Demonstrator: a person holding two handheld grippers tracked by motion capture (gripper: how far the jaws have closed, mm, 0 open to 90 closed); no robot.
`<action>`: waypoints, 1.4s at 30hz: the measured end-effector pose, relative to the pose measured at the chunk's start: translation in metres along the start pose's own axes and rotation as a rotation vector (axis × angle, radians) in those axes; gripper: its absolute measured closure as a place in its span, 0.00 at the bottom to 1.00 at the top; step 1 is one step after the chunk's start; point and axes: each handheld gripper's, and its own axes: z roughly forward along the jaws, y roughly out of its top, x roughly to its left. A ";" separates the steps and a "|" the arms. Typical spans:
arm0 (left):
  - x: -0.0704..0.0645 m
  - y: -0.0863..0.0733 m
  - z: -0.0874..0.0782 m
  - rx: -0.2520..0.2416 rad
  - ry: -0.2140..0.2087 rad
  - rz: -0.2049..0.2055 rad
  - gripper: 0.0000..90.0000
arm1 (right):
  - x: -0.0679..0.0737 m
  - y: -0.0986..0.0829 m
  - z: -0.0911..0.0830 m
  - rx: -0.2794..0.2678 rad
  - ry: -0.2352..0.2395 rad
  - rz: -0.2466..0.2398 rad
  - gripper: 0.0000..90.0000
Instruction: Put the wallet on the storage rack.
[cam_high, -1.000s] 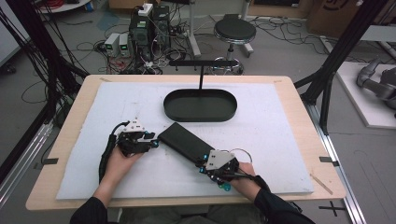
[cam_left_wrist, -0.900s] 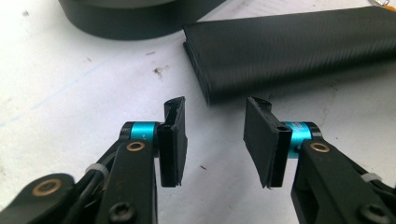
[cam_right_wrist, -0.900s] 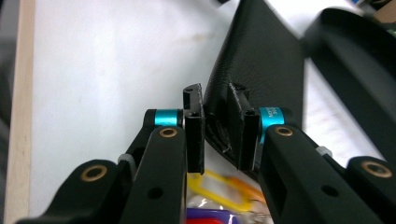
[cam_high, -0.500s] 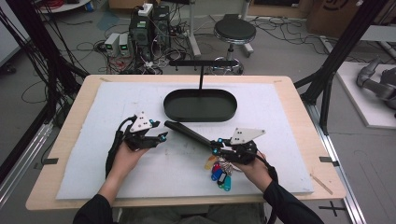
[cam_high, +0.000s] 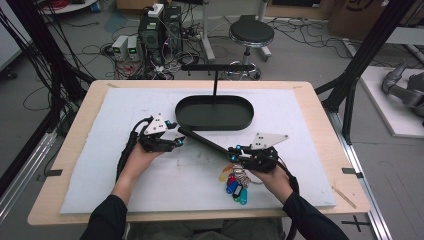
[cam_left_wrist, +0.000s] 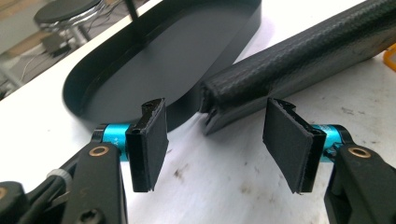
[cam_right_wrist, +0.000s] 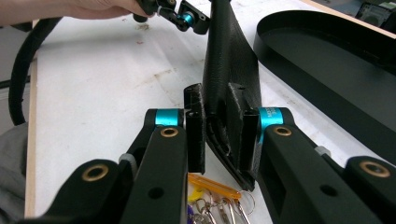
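A long black textured case (cam_high: 205, 142) lies slantwise on the white mat, turned on edge. My right gripper (cam_high: 232, 154) is shut on its near end; in the right gripper view both pads (cam_right_wrist: 195, 135) pinch the case (cam_right_wrist: 226, 56). A bunch of keys with coloured tags (cam_high: 235, 182) lies on the mat just under that end, and also appears below the jaws (cam_right_wrist: 215, 196). My left gripper (cam_high: 179, 141) is open at the case's far end. In the left gripper view that end (cam_left_wrist: 280, 70) sits just beyond the gap between the open pads (cam_left_wrist: 217, 140), untouched.
A black oval tray (cam_high: 215, 125) stands behind the case, close to its far end (cam_left_wrist: 140, 60). A black T-shaped stand (cam_high: 216, 67) rises behind the tray. The white mat (cam_high: 100, 180) has free room at the left and front.
The case lay flat a second ago; it has been turned on edge and raised at the right gripper's end, and the keys have come out beneath. The left gripper moved up to the far end.
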 end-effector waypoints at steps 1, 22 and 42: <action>0.000 0.001 0.001 -0.008 -0.002 0.008 0.44 | -0.001 0.000 0.000 -0.001 0.002 0.005 0.88; -0.004 0.010 0.002 -0.026 -0.046 0.005 0.81 | -0.021 -0.007 -0.009 -0.008 -0.065 0.099 0.63; -0.008 0.005 -0.024 -0.113 -0.075 -0.051 0.58 | -0.026 0.004 -0.009 -0.042 0.009 0.050 0.86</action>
